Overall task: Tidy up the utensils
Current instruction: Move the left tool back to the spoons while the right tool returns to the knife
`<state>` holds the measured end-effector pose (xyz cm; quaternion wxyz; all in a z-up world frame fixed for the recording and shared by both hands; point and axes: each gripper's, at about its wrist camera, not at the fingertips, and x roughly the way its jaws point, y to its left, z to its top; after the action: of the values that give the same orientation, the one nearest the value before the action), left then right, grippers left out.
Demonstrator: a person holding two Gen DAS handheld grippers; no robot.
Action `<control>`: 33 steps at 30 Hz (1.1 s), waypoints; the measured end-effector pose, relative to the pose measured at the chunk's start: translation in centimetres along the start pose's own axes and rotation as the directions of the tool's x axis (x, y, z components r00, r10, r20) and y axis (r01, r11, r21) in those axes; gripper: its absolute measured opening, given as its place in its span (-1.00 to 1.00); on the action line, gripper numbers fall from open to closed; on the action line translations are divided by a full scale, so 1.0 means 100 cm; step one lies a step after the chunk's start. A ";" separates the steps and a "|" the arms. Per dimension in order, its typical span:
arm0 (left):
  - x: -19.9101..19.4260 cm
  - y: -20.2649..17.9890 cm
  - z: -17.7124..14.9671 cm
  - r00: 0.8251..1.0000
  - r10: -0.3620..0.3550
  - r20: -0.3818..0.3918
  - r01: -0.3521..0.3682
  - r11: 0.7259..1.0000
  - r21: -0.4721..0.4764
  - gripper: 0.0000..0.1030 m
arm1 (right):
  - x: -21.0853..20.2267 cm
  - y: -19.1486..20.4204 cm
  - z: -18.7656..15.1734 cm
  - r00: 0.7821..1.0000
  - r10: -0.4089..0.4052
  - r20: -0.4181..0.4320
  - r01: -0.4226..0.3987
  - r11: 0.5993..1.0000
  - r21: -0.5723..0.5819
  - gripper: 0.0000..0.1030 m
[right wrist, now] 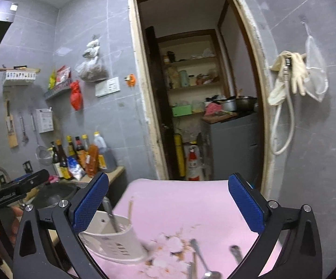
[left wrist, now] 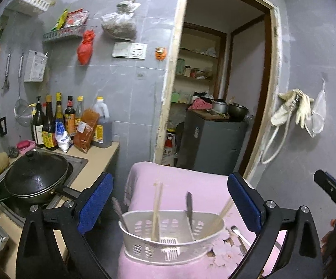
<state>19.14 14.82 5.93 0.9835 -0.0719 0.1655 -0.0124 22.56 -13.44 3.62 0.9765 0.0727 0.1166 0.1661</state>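
Sorting looks partly done: white utensil caddy (left wrist: 168, 237) at 6 o'clock on the pink cloth (left wrist: 191, 186) already holds chopsticks (left wrist: 156, 211), a knife (left wrist: 189, 207) and more chopsticks (left wrist: 221, 216) leaning at its right. Loose spoons (right wrist: 205, 262) lie on the cloth at 5 o'clock, outside the caddy, left to load. Left gripper (left wrist: 170, 200) and right gripper (right wrist: 168, 209) both spread wide, grasping nothing. Grey-tiled kitchen; wok (left wrist: 35, 176) at 9 o'clock, sauce bottles (left wrist: 58, 121) at 10, open doorway (left wrist: 219, 81) at 12.

Home kitchen, wok (left wrist: 35, 176) in sink, sauce bottles (left wrist: 69, 116), grey tiled wall (left wrist: 126, 88), pantry shelves (right wrist: 191, 86)
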 end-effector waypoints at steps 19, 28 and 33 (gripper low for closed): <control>0.026 -0.091 -0.045 0.995 -0.075 -0.071 0.079 0.996 0.042 0.87 | -0.021 -0.078 -0.019 0.982 -0.149 -0.119 0.142 0.987 -0.072 1.00; 0.058 -0.129 -0.095 0.980 -0.023 -0.198 0.038 0.997 0.072 0.87 | 0.011 -0.120 -0.049 0.951 -0.141 -0.274 0.115 0.988 -0.107 1.00; 0.079 -0.139 -0.122 0.958 -0.010 -0.288 0.030 0.998 0.063 0.87 | 0.030 -0.137 -0.071 0.931 -0.097 -0.352 0.064 0.993 -0.104 1.00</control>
<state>22.56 -1.02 -6.02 0.9507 -0.0382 0.3052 -0.0381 27.78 -24.46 -6.28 0.9475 -0.0076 0.2867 0.1413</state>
